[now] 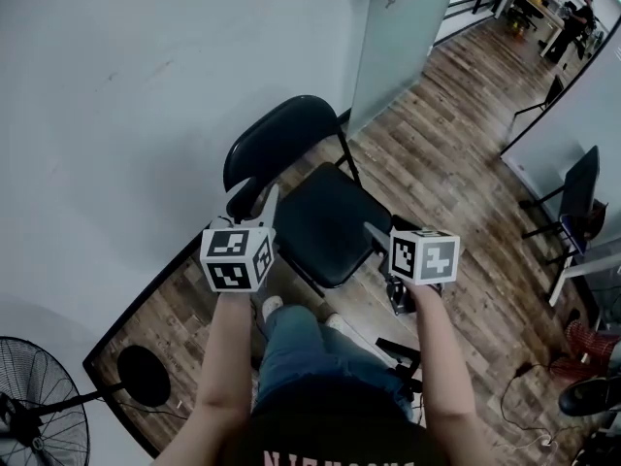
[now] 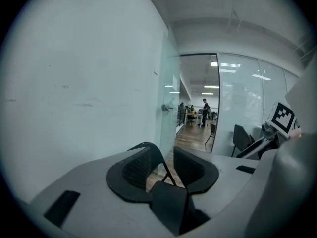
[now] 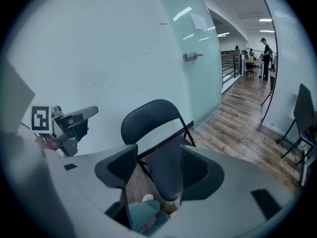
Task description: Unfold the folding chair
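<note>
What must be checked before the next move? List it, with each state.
1. Folding chair opened out, sitting surface flat: ok.
2. Backrest upright, near the wall: ok.
3. Left gripper clear of the chair, nothing between its jaws: ok.
4. Right gripper clear of the chair, nothing between its jaws: ok.
5. Chair locked fully open: cannot tell.
</note>
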Motion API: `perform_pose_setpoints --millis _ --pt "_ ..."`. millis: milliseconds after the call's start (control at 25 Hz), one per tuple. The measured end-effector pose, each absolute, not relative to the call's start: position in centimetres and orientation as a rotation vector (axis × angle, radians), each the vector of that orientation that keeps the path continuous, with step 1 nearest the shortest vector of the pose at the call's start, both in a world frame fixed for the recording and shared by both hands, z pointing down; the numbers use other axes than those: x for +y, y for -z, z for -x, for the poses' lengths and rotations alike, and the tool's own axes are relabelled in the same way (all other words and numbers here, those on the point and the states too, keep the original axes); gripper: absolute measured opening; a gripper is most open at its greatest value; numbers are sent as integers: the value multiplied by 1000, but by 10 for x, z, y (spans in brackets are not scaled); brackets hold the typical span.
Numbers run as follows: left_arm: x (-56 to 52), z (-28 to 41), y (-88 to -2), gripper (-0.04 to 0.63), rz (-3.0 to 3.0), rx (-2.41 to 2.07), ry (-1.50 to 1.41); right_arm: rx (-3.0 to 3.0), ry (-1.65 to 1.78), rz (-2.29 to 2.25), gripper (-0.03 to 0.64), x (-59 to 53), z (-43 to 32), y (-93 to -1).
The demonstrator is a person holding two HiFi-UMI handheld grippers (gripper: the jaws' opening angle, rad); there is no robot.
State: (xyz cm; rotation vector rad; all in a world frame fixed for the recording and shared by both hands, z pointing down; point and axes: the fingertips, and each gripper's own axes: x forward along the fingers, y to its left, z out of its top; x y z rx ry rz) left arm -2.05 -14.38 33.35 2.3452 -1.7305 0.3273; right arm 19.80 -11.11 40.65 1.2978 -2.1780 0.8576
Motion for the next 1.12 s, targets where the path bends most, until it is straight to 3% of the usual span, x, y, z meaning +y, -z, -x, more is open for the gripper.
perform_pose_setpoints --millis 200,320,640,1120 --pt "-147 17 -324 2 -2410 -1674 -340 -2245 -734 -1446 100 -112 -199 -373" --pt "-150 12 -316 2 -2462 -1606 -355 -2268 -673 -1523 3 -113 -200 -359" --pt "-165 28 -279 2 -2624 -1586 -355 -2318 -404 -1666 2 -120 -178 -303" --pt "-167 28 -194 2 -2884 -1645 -44 -2400 59 -1790 2 -113 -160 -202"
